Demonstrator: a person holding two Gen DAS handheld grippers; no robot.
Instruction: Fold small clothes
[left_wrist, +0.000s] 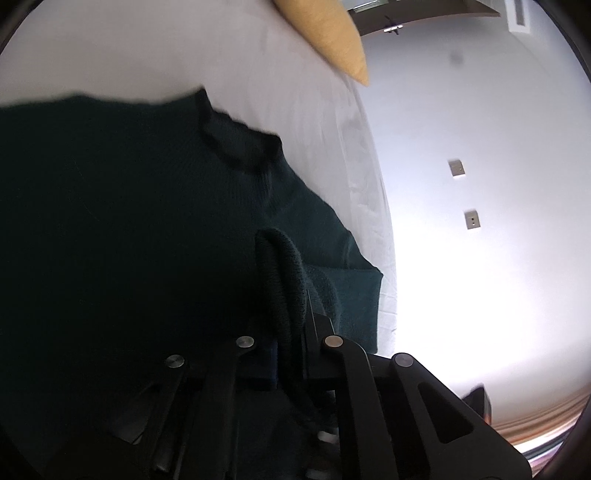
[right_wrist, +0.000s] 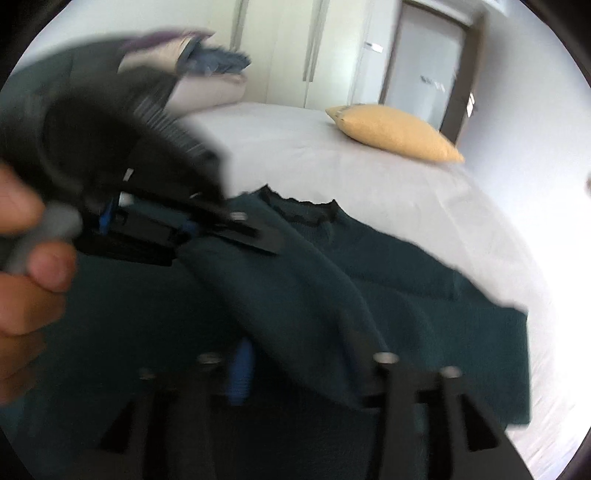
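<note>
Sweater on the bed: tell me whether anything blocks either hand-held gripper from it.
Nothing visible does. The left hand-held gripper is already shut on a fold of the sweater; the right hand-held gripper is open with sweater cloth between its fingers.

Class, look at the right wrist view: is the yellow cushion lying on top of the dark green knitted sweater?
No. The yellow cushion lies on the white bedsheet farther back, clear of the dark green knitted sweater.
</note>
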